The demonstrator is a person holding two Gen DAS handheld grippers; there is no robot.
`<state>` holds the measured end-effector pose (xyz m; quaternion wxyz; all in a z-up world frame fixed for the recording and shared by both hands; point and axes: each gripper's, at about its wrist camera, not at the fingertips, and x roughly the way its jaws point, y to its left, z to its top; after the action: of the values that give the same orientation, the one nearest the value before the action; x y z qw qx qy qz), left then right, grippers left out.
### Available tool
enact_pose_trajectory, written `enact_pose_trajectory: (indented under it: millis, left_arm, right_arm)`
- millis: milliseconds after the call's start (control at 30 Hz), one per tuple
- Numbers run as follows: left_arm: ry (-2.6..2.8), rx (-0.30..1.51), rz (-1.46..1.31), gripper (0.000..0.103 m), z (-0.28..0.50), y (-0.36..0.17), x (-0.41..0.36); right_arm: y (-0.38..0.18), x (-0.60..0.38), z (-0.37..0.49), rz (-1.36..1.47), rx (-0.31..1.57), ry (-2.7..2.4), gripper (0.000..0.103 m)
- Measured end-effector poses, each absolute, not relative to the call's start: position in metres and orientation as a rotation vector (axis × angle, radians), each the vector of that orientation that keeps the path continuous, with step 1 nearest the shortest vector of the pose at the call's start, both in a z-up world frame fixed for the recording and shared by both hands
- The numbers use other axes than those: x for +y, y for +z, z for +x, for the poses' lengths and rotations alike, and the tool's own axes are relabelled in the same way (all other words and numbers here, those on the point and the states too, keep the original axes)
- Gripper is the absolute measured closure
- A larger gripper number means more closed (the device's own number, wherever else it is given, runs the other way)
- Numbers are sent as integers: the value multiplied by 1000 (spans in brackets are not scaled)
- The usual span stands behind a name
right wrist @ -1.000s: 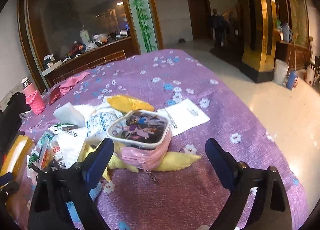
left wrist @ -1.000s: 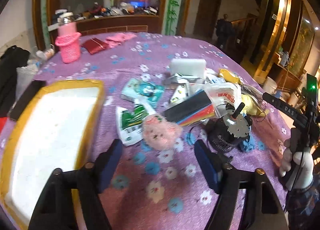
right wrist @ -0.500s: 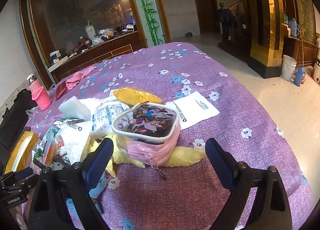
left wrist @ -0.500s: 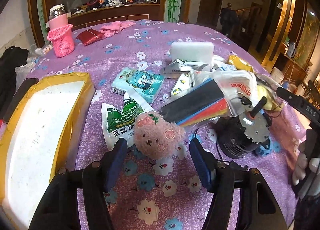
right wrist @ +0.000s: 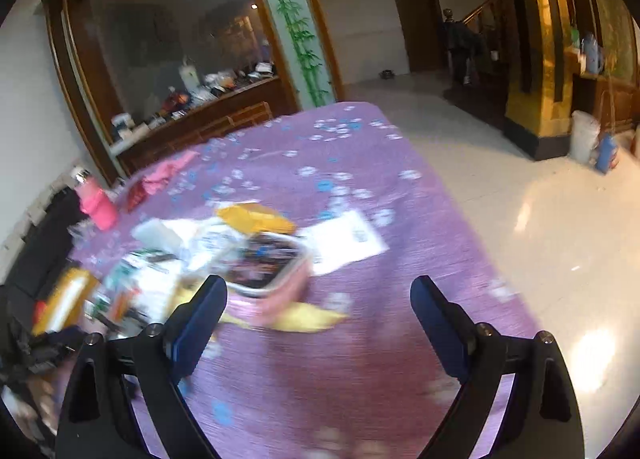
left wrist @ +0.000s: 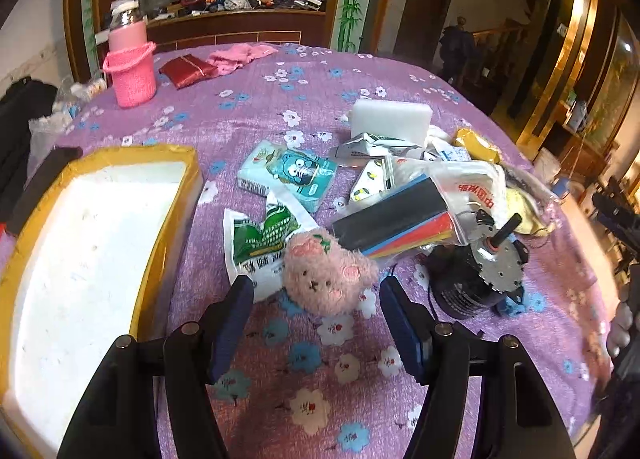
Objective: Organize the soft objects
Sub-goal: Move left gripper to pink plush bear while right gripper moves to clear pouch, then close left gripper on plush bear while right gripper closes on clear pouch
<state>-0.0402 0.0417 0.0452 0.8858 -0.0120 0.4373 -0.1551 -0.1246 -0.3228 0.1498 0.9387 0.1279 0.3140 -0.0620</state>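
A pink plush bear head [left wrist: 327, 273] lies on the purple flowered tablecloth [left wrist: 312, 371], just ahead of my left gripper [left wrist: 316, 293]. Its blue pads stand open on either side of the plush without touching it. A white foam tray with a yellow taped rim [left wrist: 84, 251] sits to the left. In the blurred right wrist view my right gripper [right wrist: 318, 291] hangs wide open above the cloth with nothing between its fingers. A pink cartoon pouch [right wrist: 272, 271] on a yellow cloth [right wrist: 304, 317] lies beyond its left finger.
A black motor [left wrist: 476, 271], coloured foam sheets in a bag [left wrist: 400, 219], tissue packs [left wrist: 286, 175], a green packet [left wrist: 260, 243] and a white sponge block [left wrist: 390, 119] crowd the table's middle. A pink bottle in a knit holder [left wrist: 130, 65] stands far left. A white paper [right wrist: 344, 241] lies near the table edge.
My left gripper has closed in on the plush bear, which now sits between the fingertips. The right gripper has pulled back and up, so the pouch looks smaller and blurred.
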Motion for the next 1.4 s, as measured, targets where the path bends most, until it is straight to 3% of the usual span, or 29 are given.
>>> enact_pose_trajectory:
  millis: [167,867,1233,1300,1333,1367,1400]
  left_arm:
    - [-351,920,-54,34,-42,42,45]
    - [-355,1001,-95,34,2,16,23]
    - [-354,988,-100,34,1,15,23]
    - [-359,983,-75,46,0,16,21]
    - [-368,985,-68,61,0,15,20]
    - [-376,991,-64,69,0,14,20]
    - [-380,988,-64,69,-1,14,21]
  right_arm:
    - [154,-336,-127,146,726,-172,10]
    - [148,-267,-97,168,797,87,10]
    - [146,-288,-54,251,887,73,10]
    - [146,-283,-45,221,917,69,10]
    - [146,-282,-41,210,921,49,10]
    - [146,-284,-37,211,922,32,10]
    - [145,-287,-33,220,931,21,10]
